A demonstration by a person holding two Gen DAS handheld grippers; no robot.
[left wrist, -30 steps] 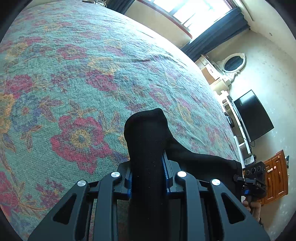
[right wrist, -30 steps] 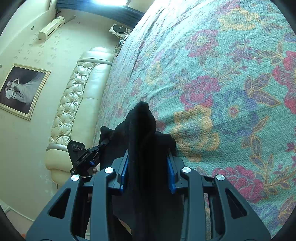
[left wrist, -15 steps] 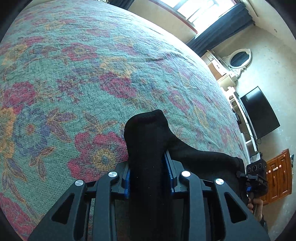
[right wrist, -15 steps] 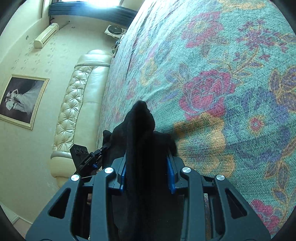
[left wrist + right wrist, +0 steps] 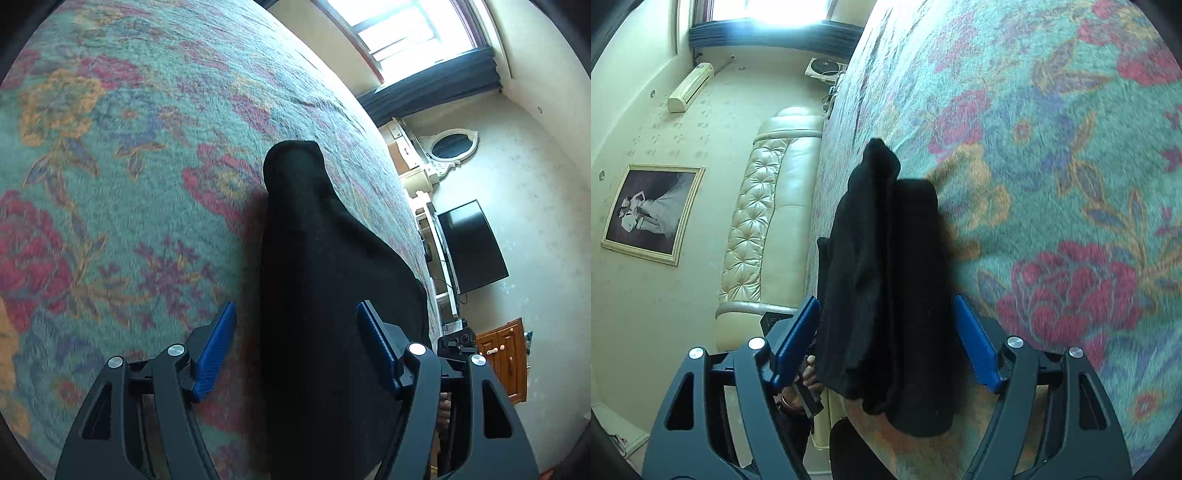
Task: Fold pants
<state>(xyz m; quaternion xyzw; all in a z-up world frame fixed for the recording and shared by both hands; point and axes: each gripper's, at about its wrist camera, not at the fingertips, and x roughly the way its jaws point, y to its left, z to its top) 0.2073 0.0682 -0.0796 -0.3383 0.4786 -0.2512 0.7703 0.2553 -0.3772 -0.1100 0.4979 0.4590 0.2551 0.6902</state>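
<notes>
Black pants (image 5: 332, 280) folded into a long dark bundle on the floral bedspread (image 5: 110, 184), filling the centre of the left wrist view; long axis running from the bottom edge up toward mid-frame, narrow rounded end pointing up. No containers anywhere in either view.

Left gripper (image 5: 295, 343) spread wide, blue pads (image 5: 218, 347) standing clear on either side of the cloth, gripping nothing. Right gripper (image 5: 884, 339) likewise wide apart, pads (image 5: 975, 343) flanking the pants (image 5: 886, 288) without pinching them.

Only in the right wrist view: layered folds along the bundle, its lower end hanging over the bed edge at bottom centre; tufted cream headboard (image 5: 757, 221), framed photograph (image 5: 652, 212) and air conditioner (image 5: 689, 86) at left. Only in the left wrist view: black television (image 5: 469, 247), oval mirror (image 5: 452, 146), wooden cabinet (image 5: 506, 358) at right, window (image 5: 402, 29) at upper right.
</notes>
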